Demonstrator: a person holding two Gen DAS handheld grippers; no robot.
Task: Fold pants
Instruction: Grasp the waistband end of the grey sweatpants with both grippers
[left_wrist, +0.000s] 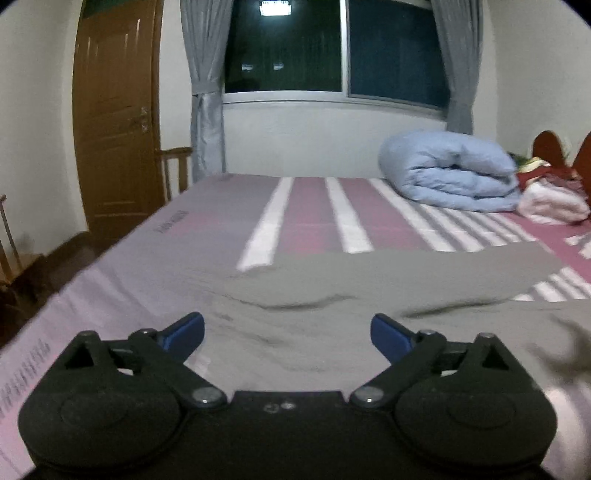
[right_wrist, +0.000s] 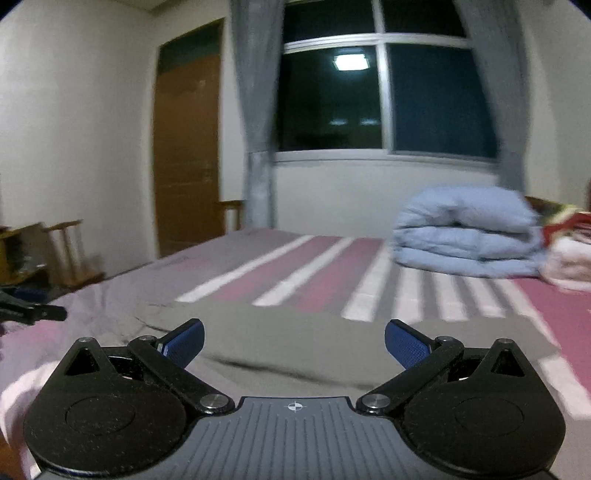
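We see a dim indoor room lit from overhead: a ceiling lamp reflects as a bright patch in the dark window (left_wrist: 284, 48). Both views bend strongly at the edges, with black vignetted corners. The right wrist view is softer, its blue quilt (right_wrist: 465, 236) smeared by motion blur.

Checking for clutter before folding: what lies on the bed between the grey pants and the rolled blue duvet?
Nothing: only bare striped bedsheet separates the pants from the duvet, clearest in the left wrist view.
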